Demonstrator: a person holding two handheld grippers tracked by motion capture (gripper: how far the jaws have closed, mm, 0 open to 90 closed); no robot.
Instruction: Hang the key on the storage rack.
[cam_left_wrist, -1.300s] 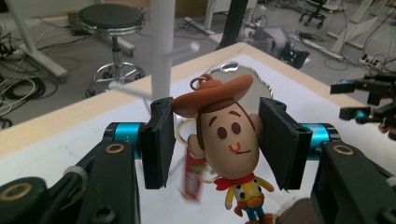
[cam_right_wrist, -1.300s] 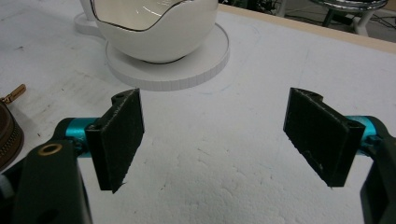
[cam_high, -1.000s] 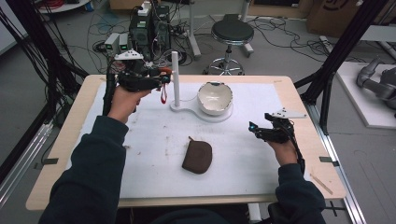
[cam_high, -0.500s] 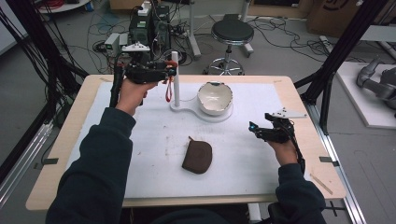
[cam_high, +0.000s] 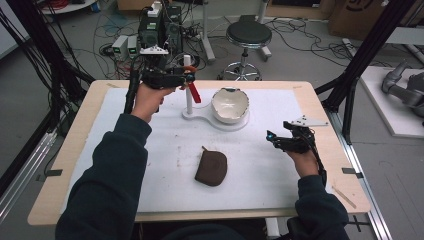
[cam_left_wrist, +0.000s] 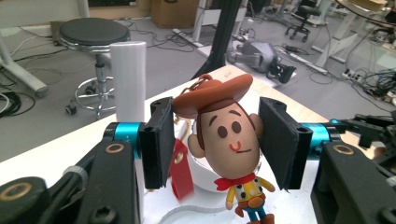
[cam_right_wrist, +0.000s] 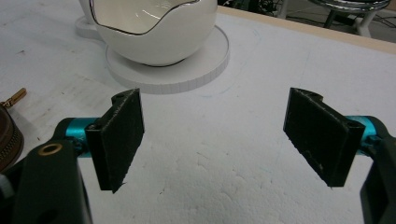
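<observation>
Forearm outstretched, left hand-held gripper pinches cowboy figure beside white post; right hand-held gripper rests spread.

brown zip pouch lying mid-mat; white bowl on round stand base; black stool behind table.

tongs agape, empty | white bowl beyond | pouch beside

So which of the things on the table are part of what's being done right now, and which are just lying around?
In use:
- cowboy figure keychain, clamped in the left gripper
- white post on its stand, right beside it

Lying about:
- white bowl
- brown pouch
- right gripper, open, holding nothing
</observation>
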